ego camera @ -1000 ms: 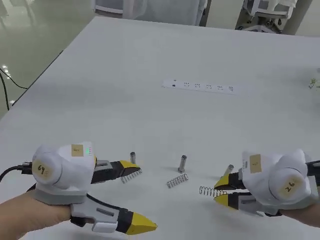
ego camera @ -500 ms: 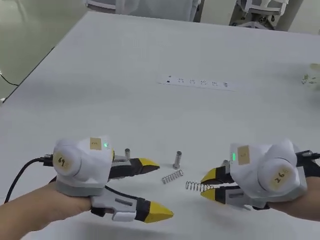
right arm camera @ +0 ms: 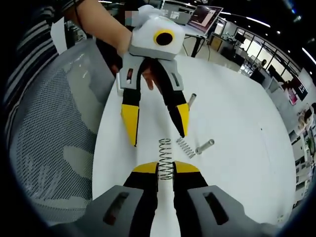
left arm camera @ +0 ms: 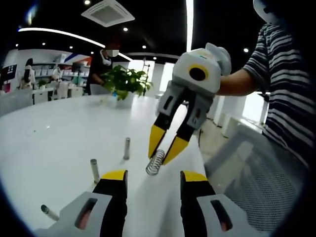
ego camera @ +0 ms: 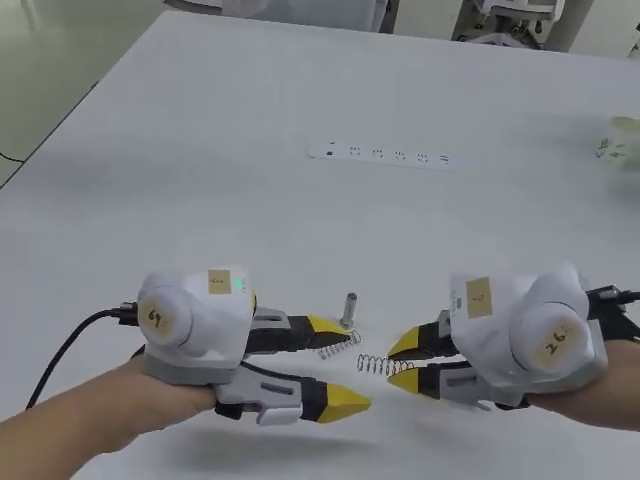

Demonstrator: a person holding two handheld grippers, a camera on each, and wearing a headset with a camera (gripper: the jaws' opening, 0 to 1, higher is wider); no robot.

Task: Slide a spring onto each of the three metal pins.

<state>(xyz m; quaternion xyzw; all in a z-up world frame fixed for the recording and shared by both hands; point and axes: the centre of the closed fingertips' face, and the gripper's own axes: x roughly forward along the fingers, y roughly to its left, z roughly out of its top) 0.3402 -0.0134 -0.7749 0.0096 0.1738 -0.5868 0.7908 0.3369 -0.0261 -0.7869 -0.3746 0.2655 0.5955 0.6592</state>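
spring (ego camera: 338, 345) lies loose on the bench (ego camera: 300, 220), just beside the upper jaw tip of the left gripper (ego camera: 345, 365), whose jaws stand wide apart. an upright pin (ego camera: 350, 308) stands just behind it. to the right, a second spring (ego camera: 372, 365) juts from the right gripper (ego camera: 403, 361), jaws clamped on its end.

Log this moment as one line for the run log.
right gripper: shut on spring | left gripper: open, empty, facing it | second spring: loose on table | pins: bare
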